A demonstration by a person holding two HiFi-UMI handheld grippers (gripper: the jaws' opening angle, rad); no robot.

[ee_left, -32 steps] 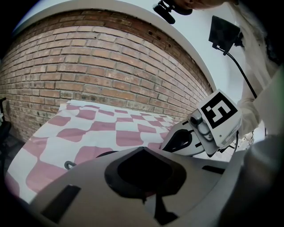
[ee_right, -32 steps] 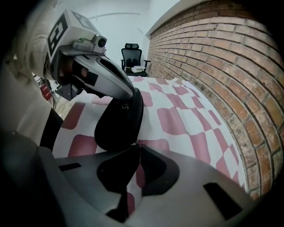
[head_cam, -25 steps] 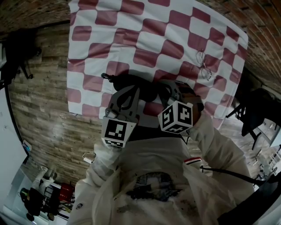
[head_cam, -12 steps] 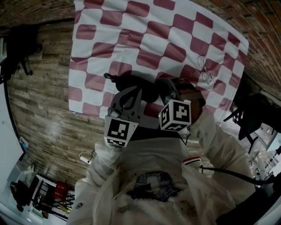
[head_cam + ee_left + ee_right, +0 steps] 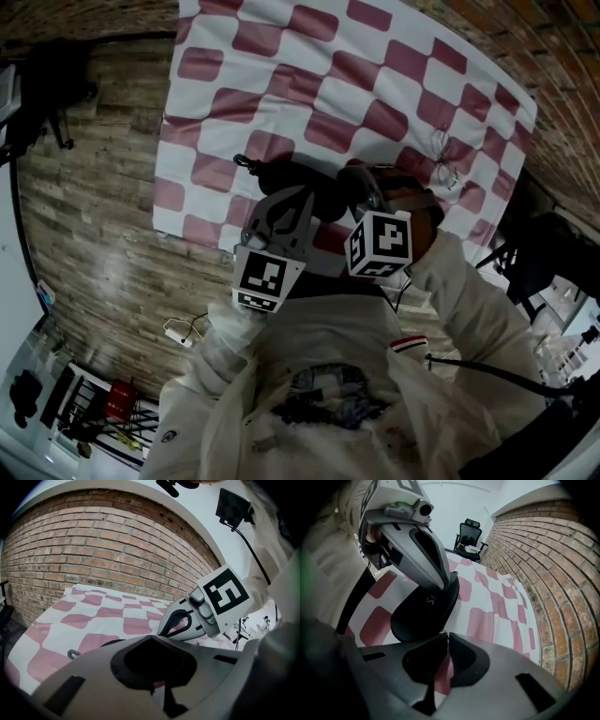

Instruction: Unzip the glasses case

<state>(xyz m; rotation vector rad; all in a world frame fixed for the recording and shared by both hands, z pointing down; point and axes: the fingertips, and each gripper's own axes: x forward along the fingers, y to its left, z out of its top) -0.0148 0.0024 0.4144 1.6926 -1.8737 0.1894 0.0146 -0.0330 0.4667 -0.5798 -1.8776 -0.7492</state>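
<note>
The smooth, black, oval glasses case (image 5: 417,616) is lying on soft checked cloth (image 5: 487,620). The right gripper (image 5: 444,633) is pinching its small metal zipper pull (image 5: 442,629). The left gripper (image 5: 150,638), jaws closed together, is resting over the case.

White padded jacket sleeves (image 5: 469,314); grey moulded left claw (image 5: 151,638) and right claw (image 5: 446,634), each carrying a black-and-white square-marker cube (image 5: 380,244).
</note>
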